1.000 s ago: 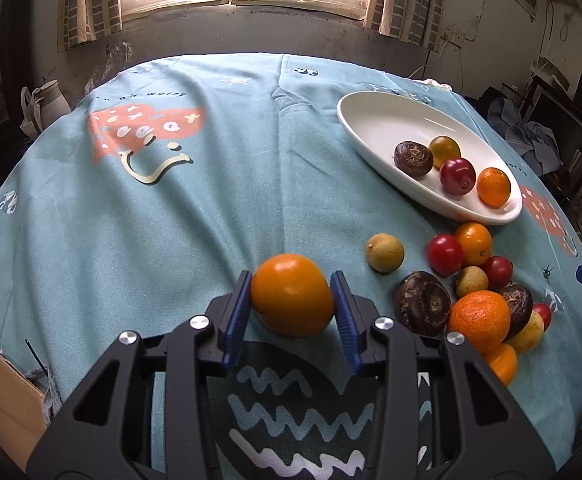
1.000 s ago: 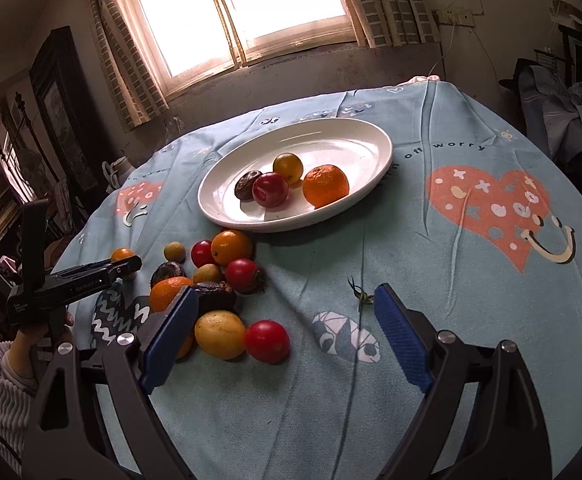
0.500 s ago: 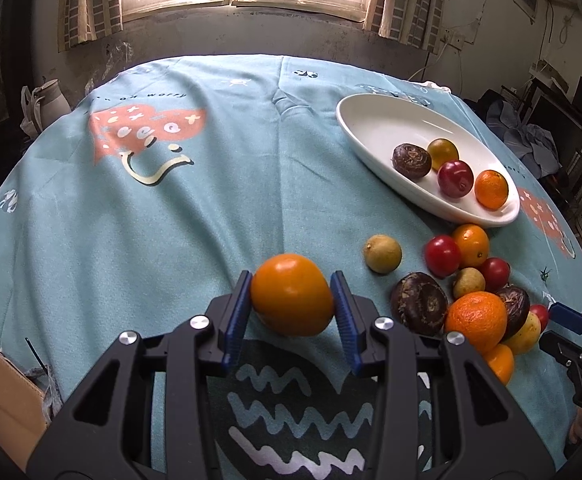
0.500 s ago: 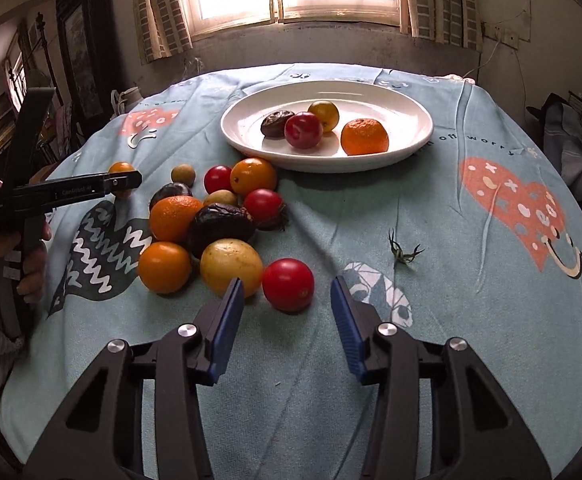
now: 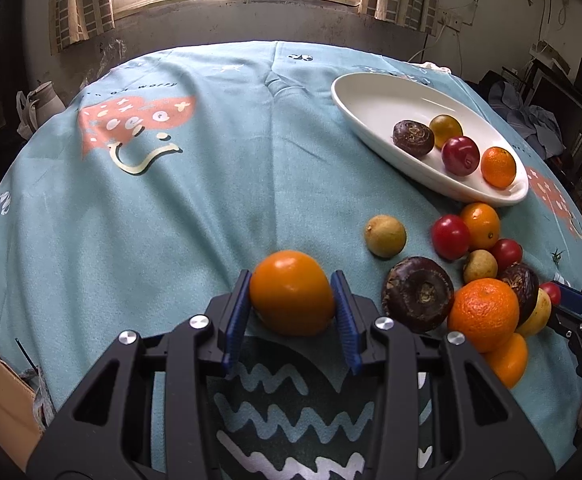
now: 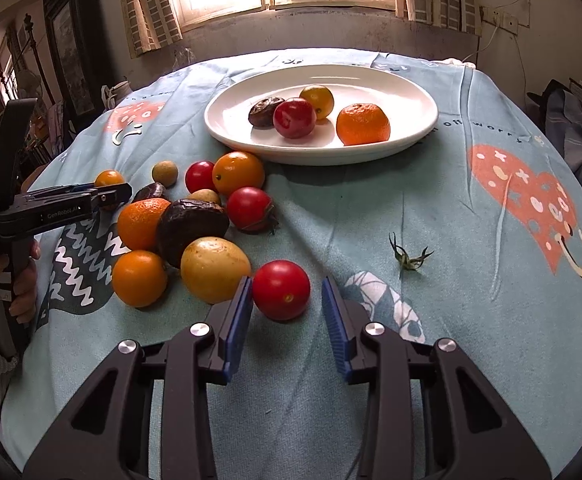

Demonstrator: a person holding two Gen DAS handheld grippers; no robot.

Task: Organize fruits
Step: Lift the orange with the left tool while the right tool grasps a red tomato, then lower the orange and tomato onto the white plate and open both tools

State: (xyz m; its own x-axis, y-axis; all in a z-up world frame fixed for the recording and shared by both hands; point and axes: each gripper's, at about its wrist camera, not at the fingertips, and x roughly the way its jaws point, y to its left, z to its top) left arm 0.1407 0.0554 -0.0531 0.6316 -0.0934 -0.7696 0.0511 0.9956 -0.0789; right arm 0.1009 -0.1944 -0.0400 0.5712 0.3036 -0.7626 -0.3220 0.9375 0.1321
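A: Fruits are seen in two groups on the tabletop [image 6: 431,320]: a loose cluster on the blue cloth and four pieces laid in the white oval plate [image 6: 419,128].

B: What is held by the left hand-held gripper [image 5: 293,306]?

A: A smooth orange fruit [image 5: 291,292] is clamped between its blue pads, both pads being pressed against its sides, apart from the cluster.

B: And the right hand-held gripper [image 6: 287,306]?

A: Its jaws have just been closing. A red tomato [image 6: 281,295] is framed between the pads; the left pad is seen touching or nearly touching it, while a gap is left at the right pad, so no grip is shown. The tomato is rested on the cloth just beside a yellow fruit [image 6: 215,270].

B: What is found in the cluster?

A: A rough-skinned orange [image 6: 141,222], a dark wrinkled fruit [image 6: 191,226], a smaller orange fruit [image 6: 139,278], more red tomatoes and small tan fruits are gathered near the plate's front rim.

B: And in the plate?

A: A mandarin [image 6: 363,124], a red fruit [image 6: 294,118], a yellow-orange fruit [image 6: 317,96] and a dark brown one [image 6: 265,110] are placed together. A green stem [image 6: 409,258] is seen lying alone on the cloth, to the tomato's right.
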